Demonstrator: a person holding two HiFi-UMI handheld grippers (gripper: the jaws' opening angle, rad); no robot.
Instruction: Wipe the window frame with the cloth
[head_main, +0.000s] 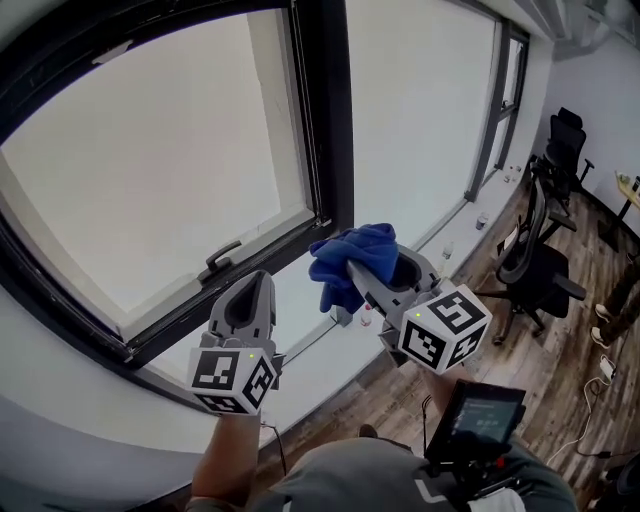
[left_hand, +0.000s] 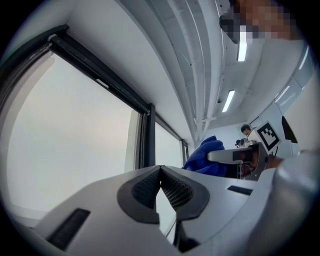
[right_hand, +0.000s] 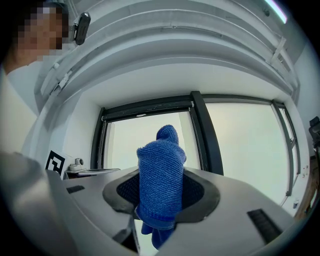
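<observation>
The right gripper (head_main: 358, 285) is clamping the blue cloth (head_main: 350, 258), holding it up near the dark window frame (head_main: 327, 120), probably to start a wipe. The left gripper (head_main: 258, 288), jaws closed on nothing, is hovering below the frame. The right gripper view is showing cloth bunched between the pads (right_hand: 199, 192), which the head view is hiding.

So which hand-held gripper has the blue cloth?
The right hand-held gripper, its jaws pinching the blue cloth; the left hand-held gripper is shut on nothing.
</observation>
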